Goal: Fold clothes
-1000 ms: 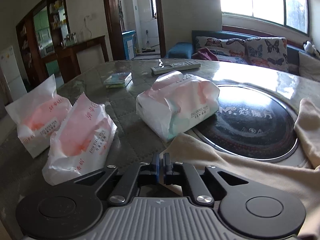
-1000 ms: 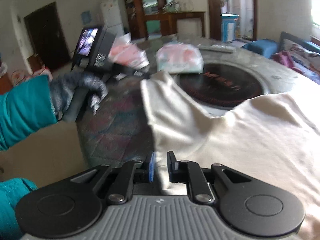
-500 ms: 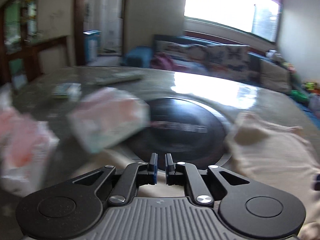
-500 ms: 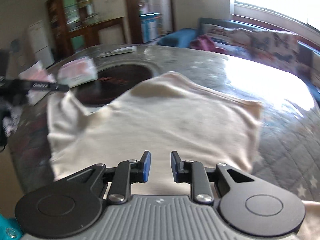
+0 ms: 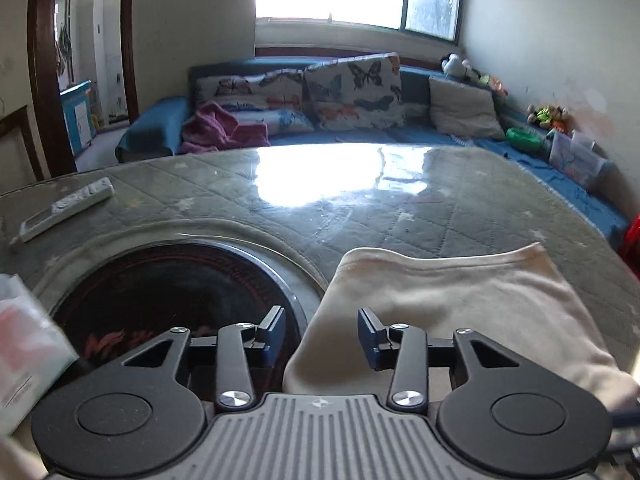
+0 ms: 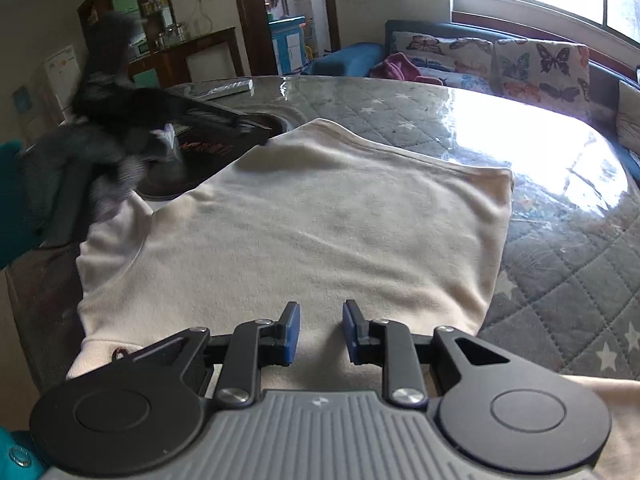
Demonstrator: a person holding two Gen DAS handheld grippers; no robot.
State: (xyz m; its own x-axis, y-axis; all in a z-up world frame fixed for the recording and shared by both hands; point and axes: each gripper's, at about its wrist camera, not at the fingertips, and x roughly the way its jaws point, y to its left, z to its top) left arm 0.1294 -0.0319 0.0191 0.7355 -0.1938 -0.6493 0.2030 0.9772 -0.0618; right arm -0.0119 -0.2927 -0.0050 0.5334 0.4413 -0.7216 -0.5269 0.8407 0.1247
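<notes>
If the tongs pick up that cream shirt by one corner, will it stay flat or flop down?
The cream shirt would probably flop: it lies in soft folds and follows the table. It looks light, so the open right tongs should lift it easily. The rest would likely drag along.

1. We see a cream garment (image 6: 320, 216), plain and unpatterned, also visible in the left view (image 5: 452, 300).
2. The bench (image 5: 400, 216) wears a grey-green quilted cover with a diamond stitch pattern and pale stars.
3. Its inset round plate (image 5: 172, 292) is black with reddish markings.
4. Our right gripper (image 6: 319, 330) is black with blue pads (image 6: 291, 332); the left gripper (image 5: 322, 334) is black with dark pads.
5. The sofa (image 5: 160, 128) is dark blue; its cushions (image 5: 352, 88) are white with butterflies in orange, blue and black.
6. A magenta cloth (image 5: 220, 128) lies on it.
7. The remote (image 5: 64, 208) is pale grey.
8. Our sleeve (image 6: 16, 216) is teal.
</notes>
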